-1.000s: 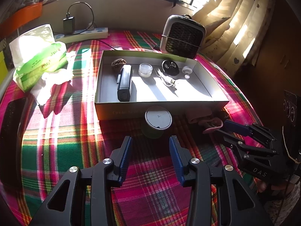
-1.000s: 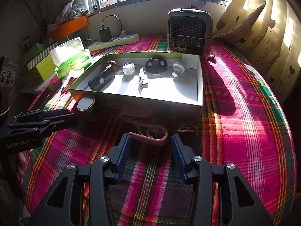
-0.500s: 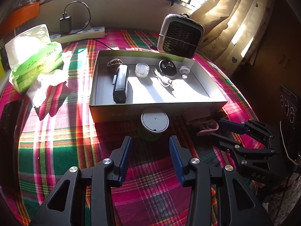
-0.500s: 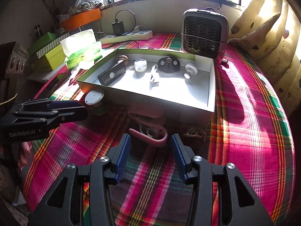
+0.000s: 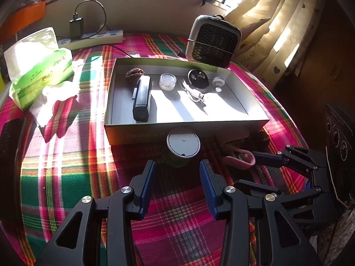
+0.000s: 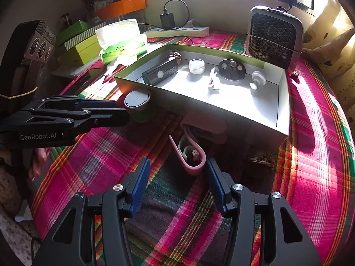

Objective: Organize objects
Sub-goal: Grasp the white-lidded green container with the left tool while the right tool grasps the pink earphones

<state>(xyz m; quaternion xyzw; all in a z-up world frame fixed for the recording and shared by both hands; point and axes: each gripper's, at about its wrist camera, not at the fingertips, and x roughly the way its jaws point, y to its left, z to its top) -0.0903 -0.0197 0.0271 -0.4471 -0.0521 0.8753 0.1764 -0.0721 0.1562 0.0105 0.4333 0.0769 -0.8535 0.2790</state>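
Our left hand-held gripper [image 5: 177, 166] has eased nearer the round green jar with the grey lid [image 5: 183, 142], and our right hand-held gripper [image 6: 177, 165] has closed in on the pink curved clip [image 6: 188, 155]; both are spread and empty, so neither grasp has begun. Beyond both, the shallow cardboard box [image 5: 155, 133] waits on the plaid-covered worktop [image 5: 66, 155].
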